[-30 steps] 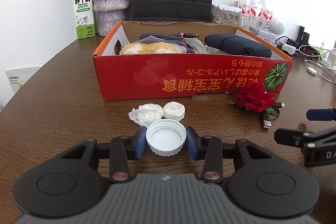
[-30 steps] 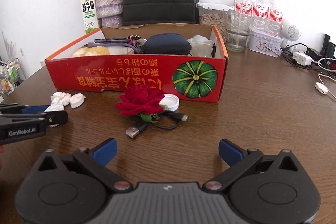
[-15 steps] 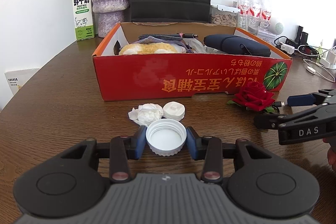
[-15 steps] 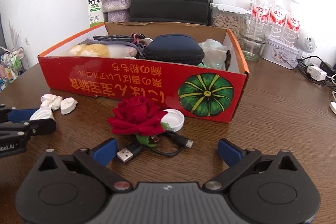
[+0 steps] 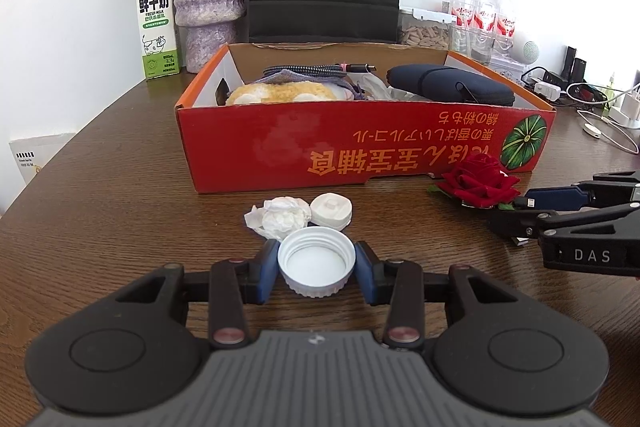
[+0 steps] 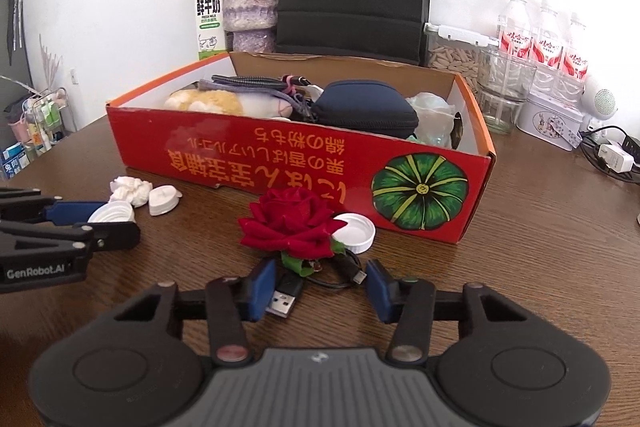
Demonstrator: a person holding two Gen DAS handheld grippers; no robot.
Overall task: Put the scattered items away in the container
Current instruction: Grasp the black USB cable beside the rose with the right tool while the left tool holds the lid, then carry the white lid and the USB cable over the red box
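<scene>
My left gripper point(image 5: 316, 269) is shut on a white bottle cap point(image 5: 317, 267), held low over the table in front of the red cardboard box point(image 5: 360, 151). A crumpled tissue point(image 5: 280, 217) and a small white lid point(image 5: 332, 211) lie just beyond it. My right gripper point(image 6: 320, 287) is open, its fingers either side of a black USB cable point(image 6: 288, 293) beside a red rose point(image 6: 290, 225). Another white cap point(image 6: 356, 231) lies behind the rose, against the box point(image 6: 304, 163).
The box holds a plush toy point(image 5: 280, 93), a braided cable and a navy pouch point(image 5: 448, 85). Behind stand a milk carton point(image 5: 157, 27), a vase point(image 5: 210, 3), a black chair, water bottles point(image 5: 480, 15) and chargers at the right.
My right gripper moved forward and down to the rose and cable, and its fingers narrowed around the cable. My left gripper stayed put, holding the cap.
</scene>
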